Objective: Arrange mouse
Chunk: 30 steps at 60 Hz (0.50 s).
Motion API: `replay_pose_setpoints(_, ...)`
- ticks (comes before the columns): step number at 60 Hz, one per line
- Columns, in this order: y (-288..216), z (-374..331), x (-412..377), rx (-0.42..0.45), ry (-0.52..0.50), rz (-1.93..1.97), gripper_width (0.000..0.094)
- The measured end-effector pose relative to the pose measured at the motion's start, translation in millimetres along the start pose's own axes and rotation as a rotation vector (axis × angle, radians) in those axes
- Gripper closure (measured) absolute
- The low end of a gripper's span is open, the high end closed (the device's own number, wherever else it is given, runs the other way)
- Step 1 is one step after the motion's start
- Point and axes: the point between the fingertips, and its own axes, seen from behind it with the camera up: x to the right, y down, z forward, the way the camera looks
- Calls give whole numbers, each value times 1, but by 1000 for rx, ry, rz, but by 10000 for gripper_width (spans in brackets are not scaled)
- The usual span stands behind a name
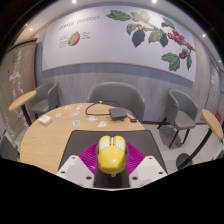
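A yellow mouse (pixel 111 154) sits between my gripper's (pixel 111 160) two fingers, with the magenta pads (pixel 92 158) pressed against both its sides. The gripper is shut on the mouse and holds it above the near end of a round wooden table (pixel 55 135). The mouse's front, with two pale buttons, points away from me.
A grey mouse mat (pixel 117 114) with a dark cable lies on the table ahead. Small white papers (pixel 45 119) lie at the table's left. Grey chairs (pixel 183 112) stand around it. A white wall with a plant mural (pixel 150 30) is behind.
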Motion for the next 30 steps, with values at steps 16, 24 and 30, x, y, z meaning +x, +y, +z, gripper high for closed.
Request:
replay_pose_setpoints(16, 48, 16, 9, -133, -42, 40, 453)
replay_pose_setpoints(24, 34, -5, -1, -85, -134, 37, 90)
replay_pose_setpoints(30, 40, -47, 6, -67, -187, 25, 80)
